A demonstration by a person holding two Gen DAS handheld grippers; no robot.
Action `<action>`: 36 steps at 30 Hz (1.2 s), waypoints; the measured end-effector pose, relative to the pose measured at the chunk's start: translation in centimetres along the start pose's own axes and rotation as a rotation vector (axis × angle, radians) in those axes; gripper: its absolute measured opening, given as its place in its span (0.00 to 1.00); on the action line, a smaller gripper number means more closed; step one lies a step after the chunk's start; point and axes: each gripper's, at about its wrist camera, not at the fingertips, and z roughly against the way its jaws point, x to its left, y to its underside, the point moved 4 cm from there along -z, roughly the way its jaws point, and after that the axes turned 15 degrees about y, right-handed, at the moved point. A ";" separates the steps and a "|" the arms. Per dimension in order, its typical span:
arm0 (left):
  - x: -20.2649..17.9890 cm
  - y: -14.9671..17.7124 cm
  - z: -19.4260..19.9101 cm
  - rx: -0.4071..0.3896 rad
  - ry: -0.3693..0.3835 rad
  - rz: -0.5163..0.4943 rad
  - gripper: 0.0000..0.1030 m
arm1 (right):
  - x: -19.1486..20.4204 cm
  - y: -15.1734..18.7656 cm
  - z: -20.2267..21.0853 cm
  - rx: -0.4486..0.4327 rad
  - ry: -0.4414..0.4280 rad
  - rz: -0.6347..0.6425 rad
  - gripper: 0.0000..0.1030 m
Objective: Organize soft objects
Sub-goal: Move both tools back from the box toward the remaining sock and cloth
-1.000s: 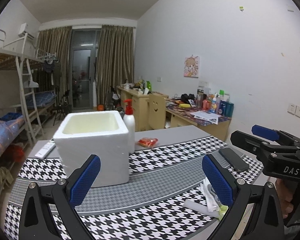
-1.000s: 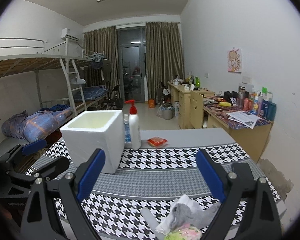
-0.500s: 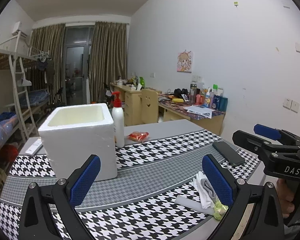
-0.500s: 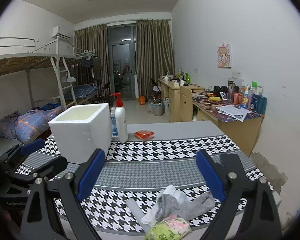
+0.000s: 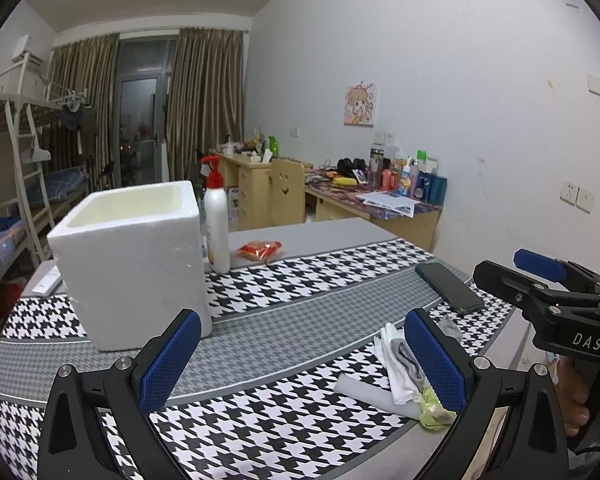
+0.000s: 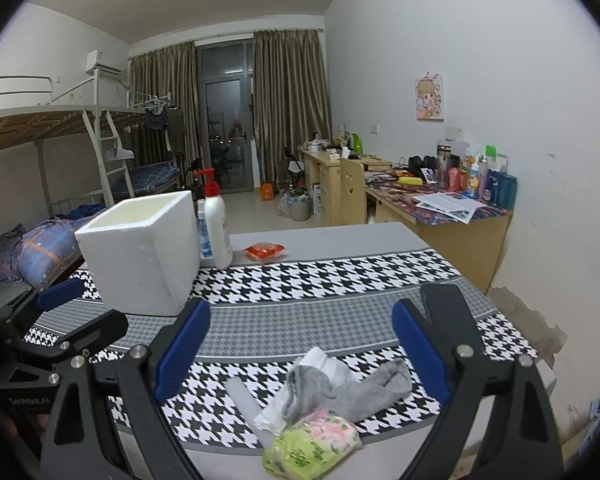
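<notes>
A small heap of soft things — a grey sock (image 6: 364, 390), a white sock (image 6: 326, 362) and a green floral packet (image 6: 314, 442) — lay at the near edge of the houndstooth-covered table (image 6: 340, 276), just in front of the right gripper (image 6: 300, 344), whose blue-padded jaws stood wide apart and held nothing. The left gripper (image 5: 300, 354) hovered beside it, its jaws likewise spread and empty, with the same heap showing past its right finger. The step in hand appeared to be the first pick: a clean grasp would likely mean lowering the right gripper squarely over the grey sock, pinching the bunched middle rather than a loose end, and lifting it clear of the white sock and the pale tube-shaped item (image 6: 244, 398) tangled beneath it. The open white foam box (image 6: 140, 252), standing well apart toward the table's far left, looked the probable destination. Beside the box stood a pump bottle (image 6: 217, 226) and a smaller spray bottle (image 6: 204, 234), with a red snack packet (image 6: 265, 251) near them — none lay between heap and box. A dark phone (image 5: 448, 286) rested near the table's right edge, close enough to the heap to be brushed by a careless sweep.
</notes>
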 end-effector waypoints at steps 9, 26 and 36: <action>-0.3 1.8 -2.0 0.064 0.018 0.028 0.99 | -1.1 1.6 -0.6 0.033 0.023 -0.008 0.92; -1.4 4.1 -5.1 0.169 0.026 0.061 0.99 | -2.4 3.1 -2.3 0.068 0.048 0.009 0.92; -1.8 5.4 -7.6 0.251 0.024 0.096 0.92 | -3.7 4.2 -3.9 0.106 0.041 0.004 0.92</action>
